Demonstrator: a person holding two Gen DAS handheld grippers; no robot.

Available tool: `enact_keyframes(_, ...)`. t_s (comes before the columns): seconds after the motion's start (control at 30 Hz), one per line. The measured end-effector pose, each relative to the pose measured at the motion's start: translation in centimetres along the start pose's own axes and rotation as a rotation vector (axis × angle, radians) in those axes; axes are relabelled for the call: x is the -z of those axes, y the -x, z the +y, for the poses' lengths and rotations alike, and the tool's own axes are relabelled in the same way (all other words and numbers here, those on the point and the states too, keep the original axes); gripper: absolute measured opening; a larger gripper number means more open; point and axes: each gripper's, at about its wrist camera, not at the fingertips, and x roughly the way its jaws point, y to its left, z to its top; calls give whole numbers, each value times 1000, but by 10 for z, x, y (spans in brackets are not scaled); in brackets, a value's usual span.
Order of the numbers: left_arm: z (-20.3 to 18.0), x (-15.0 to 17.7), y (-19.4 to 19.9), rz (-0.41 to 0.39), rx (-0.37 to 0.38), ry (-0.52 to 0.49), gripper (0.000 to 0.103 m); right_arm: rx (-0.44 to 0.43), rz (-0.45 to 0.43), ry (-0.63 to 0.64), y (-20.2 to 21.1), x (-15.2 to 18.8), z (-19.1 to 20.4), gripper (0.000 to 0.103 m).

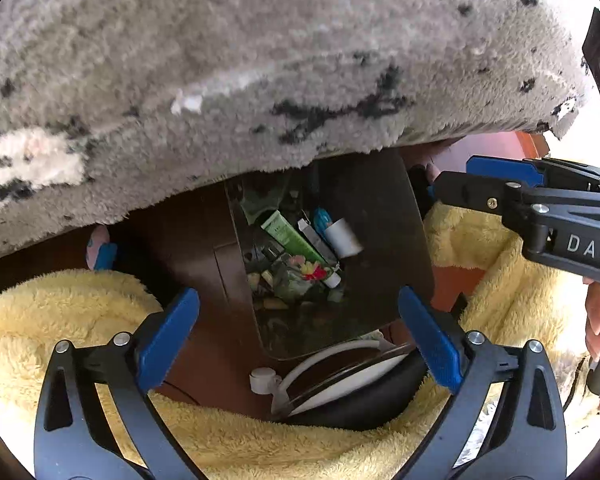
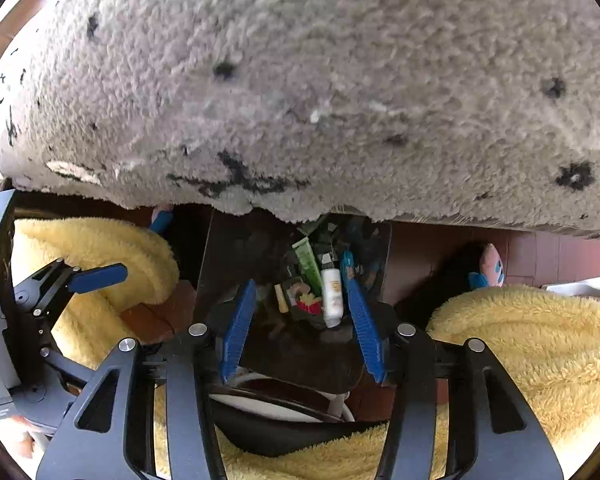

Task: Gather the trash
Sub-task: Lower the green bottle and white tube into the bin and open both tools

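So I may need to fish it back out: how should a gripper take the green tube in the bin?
Probably grip the green tube across its narrow body near the upper flat end, coming straight down from above. It lies slanted atop the trash in the bin, cap end buried low beside the white bottle.

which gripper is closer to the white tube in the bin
Right. The right gripper hangs right above the white tube, open. The left gripper stands off at the bin's side.

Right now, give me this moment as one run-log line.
stage: over bin | left gripper: open, empty | right gripper: open, empty | white bottle: dropping into trash bin | bin contents: green tube
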Motion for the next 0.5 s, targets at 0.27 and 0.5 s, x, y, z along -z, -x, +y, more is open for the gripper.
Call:
enact_keyframes(0.27, -8, -2, 37, -101, -29, -17, 95, 57, -132, -15, 41, 0, 0, 95)
enact_keyframes(0.5, -9, -11, 87, -236, -49, -27, 95, 74, -222, -19, 73, -5, -10, 97)
